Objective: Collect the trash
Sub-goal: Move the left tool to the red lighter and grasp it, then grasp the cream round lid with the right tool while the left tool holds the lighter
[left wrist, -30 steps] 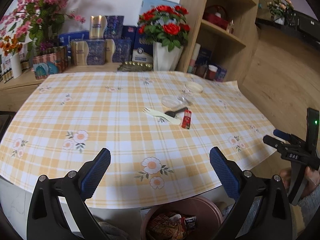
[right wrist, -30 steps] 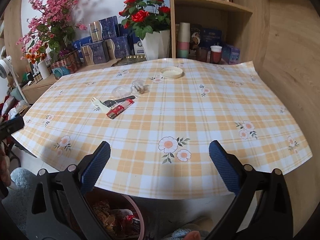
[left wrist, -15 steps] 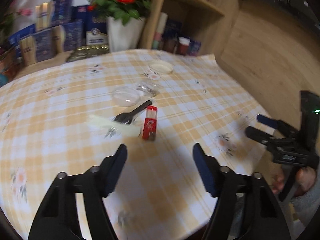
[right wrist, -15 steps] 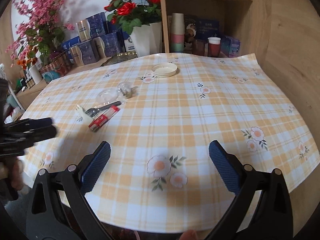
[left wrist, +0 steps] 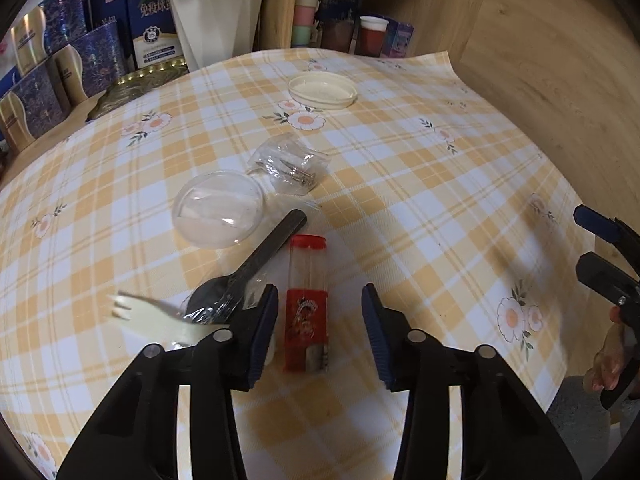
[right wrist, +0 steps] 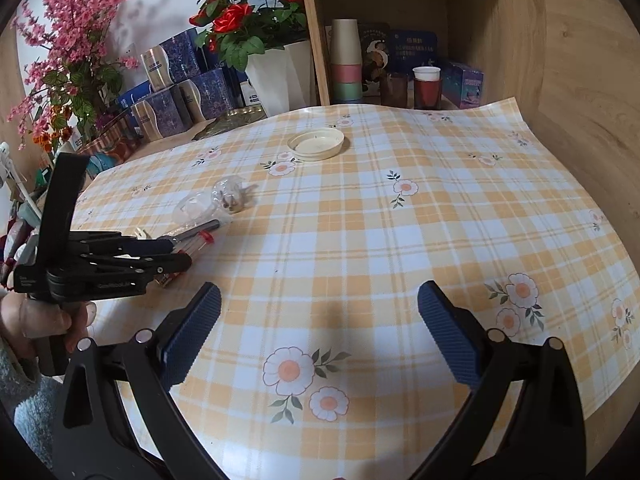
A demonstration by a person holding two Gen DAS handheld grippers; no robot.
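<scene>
Left gripper (left wrist: 319, 322) over the red tube (left wrist: 307, 308) on the table (left wrist: 440, 184), fingers narrowing around it, not yet pressing. Best centred on the tube, clear of the black spoon (left wrist: 244, 276) beside it. Right gripper (right wrist: 319, 334) wide, empty.

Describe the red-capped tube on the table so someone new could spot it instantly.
On the yellow plaid tablecloth, find the litter cluster in front of the white flower pot. Nearest the front edge lies the red-capped tube, between the open fingers of the left gripper, untouched. Beside it lie a black spoon, a cream fork and a clear dome lid; only the tube is red, with a printed label.
</scene>
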